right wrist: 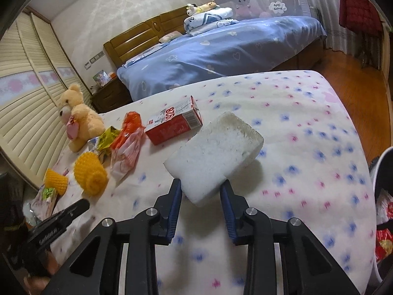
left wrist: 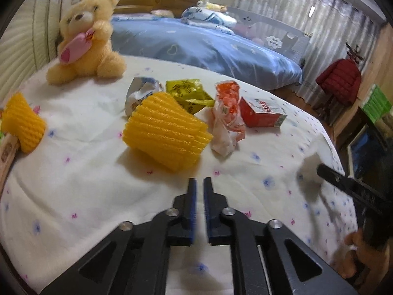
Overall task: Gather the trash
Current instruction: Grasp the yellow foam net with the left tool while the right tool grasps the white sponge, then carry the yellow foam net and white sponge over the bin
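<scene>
My right gripper [right wrist: 201, 183] is shut on a white foam block [right wrist: 216, 157], held a little above the flowered bed cover [right wrist: 307, 172]. In the left wrist view the left gripper [left wrist: 200, 184] hovers over the cover with its jaws barely apart and nothing between them. Just beyond it lies a yellow foam net sleeve [left wrist: 167, 130]. Behind that are a crumpled silver wrapper [left wrist: 140, 93], a yellow-green wrapper [left wrist: 188, 93], an orange-and-white plastic bag [left wrist: 227, 115] and a red carton [left wrist: 260, 113]. A second yellow net sleeve [left wrist: 23, 125] lies at the far left.
A yellow teddy bear [left wrist: 86, 41] sits at the back left of the cover. A white bin [right wrist: 383, 162] with red wrappers inside stands at the right edge of the right wrist view. A blue-covered bed [right wrist: 221, 49] and a louvred wardrobe [right wrist: 29, 113] lie beyond.
</scene>
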The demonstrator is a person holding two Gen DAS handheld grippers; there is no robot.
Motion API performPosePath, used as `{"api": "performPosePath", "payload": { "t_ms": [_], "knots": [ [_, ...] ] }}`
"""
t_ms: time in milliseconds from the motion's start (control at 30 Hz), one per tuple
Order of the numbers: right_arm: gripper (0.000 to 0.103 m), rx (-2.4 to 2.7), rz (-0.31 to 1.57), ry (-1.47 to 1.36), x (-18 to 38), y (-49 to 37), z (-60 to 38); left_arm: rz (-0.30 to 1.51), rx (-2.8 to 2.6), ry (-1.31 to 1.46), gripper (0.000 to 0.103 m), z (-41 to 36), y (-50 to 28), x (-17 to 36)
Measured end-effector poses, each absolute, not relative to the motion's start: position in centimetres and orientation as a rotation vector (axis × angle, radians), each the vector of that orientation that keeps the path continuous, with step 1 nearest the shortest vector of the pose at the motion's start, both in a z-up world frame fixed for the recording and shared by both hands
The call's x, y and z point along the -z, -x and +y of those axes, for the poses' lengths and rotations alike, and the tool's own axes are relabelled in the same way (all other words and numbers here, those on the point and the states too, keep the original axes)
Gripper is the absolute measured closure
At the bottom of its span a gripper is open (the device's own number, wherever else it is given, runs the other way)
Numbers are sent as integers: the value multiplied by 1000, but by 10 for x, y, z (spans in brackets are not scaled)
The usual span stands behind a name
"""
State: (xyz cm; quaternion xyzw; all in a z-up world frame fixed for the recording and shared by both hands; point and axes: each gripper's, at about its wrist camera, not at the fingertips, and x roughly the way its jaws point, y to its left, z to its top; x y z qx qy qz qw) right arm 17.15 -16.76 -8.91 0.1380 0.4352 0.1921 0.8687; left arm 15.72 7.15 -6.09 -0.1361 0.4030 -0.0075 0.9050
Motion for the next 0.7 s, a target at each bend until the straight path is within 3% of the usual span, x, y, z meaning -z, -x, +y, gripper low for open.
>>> {"api": "performPosePath", "payload": {
  "t_ms": [67,100,233,367,467,700],
  "knots": [
    [71,-406,912,-293,88,-167,-170,836,-9,324,56,80,-160,60],
    [71,-408,911,-293,88,-165,-170,829,-17,358,50,86,-161,58],
    [71,-411,907,-300,87,-159,-171,791,-29,406,45,92,-169,48],
    [71,-415,910,-299,88,-156,-169,804,-63,407,48,94,-191,56],
    [71,-412,911,-302,89,-154,-170,832,-49,403,68,92,-201,67],
    [71,-405,897,-311,84,-146,-180,807,8,345,82,78,-192,63]
  ]
}}
